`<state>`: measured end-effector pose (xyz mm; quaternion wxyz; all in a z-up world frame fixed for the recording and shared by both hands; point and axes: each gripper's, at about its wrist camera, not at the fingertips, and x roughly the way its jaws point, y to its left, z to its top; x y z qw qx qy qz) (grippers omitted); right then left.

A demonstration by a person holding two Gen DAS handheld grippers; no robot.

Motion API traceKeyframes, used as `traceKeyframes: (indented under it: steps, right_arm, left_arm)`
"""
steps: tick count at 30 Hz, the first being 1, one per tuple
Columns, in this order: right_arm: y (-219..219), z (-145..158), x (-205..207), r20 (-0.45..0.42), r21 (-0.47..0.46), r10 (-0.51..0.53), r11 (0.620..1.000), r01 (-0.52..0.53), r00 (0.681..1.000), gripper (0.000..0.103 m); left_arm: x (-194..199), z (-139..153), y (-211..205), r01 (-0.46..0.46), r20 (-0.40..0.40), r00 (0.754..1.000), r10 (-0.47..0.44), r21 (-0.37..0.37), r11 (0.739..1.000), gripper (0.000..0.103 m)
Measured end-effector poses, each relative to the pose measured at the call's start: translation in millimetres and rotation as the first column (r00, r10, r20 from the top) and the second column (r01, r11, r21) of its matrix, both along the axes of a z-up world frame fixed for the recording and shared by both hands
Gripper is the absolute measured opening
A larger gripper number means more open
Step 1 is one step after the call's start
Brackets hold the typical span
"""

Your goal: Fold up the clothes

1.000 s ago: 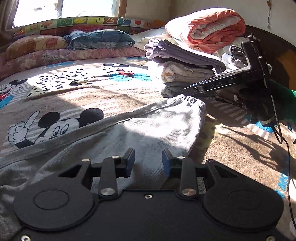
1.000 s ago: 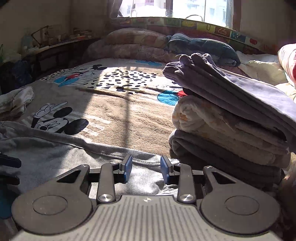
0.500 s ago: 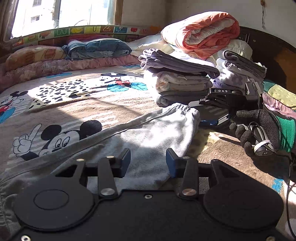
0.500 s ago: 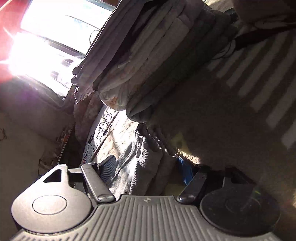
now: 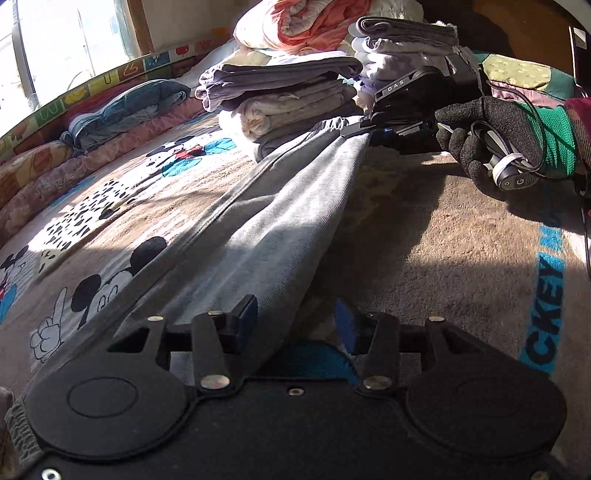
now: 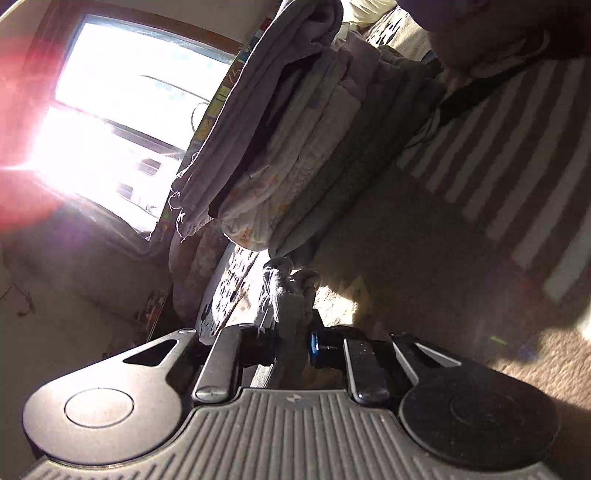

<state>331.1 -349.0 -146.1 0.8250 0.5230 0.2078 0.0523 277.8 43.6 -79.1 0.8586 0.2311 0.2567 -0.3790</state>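
Grey sweatpants lie stretched along the cartoon-print bed blanket. My right gripper, held by a gloved hand, is turned on its side and shut on the gathered cuff end of the pants, lifting it off the blanket. My left gripper is open at the near end; the pants' edge lies between its blue-padded fingers without being pinched.
A stack of folded clothes sits just behind the lifted cuff, with an orange rolled quilt and more folded items beyond. Pillows and bedding line the window side. A cable trails from the gloved hand.
The right gripper rolled onto its side, closed on the pants' cuff and raised it. The left gripper moved in closer over the pants' near end and stays open.
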Motion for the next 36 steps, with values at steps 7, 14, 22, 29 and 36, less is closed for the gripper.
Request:
traceKeyframes:
  steps: [7, 14, 22, 29, 36]
  right_arm:
    - [-24, 18, -39, -0.003, -0.079, -0.036, 0.996, 0.036, 0.999, 0.018]
    - [-34, -6, -34, -0.066, -0.160, -0.054, 0.986, 0.043, 0.996, 0.056]
    - [-33, -15, -42, -0.007, -0.126, -0.034, 0.991, 0.033, 0.999, 0.065]
    - [-31, -10, -6, -0.114, -0.142, 0.013, 0.989, -0.030, 0.993, 0.018]
    - [-35, -8, -4, -0.132, -0.116, 0.028, 0.992, -0.043, 0.991, 0.049]
  left_arm:
    - [2, 10, 16, -0.029, -0.014, 1.000, 0.028, -0.079, 0.996, 0.046]
    - [33, 13, 58, -0.280, -0.100, 0.959, 0.266, -0.185, 0.942, 0.048]
    - [57, 0, 91, -0.490, -0.176, 0.869, 0.462, -0.180, 0.853, 0.049]
    - [72, -13, 113, -0.594, -0.274, 0.800, 0.534, -0.234, 0.770, 0.051]
    - [76, -12, 117, -0.618, -0.319, 0.780, 0.538, -0.262, 0.741, 0.048]
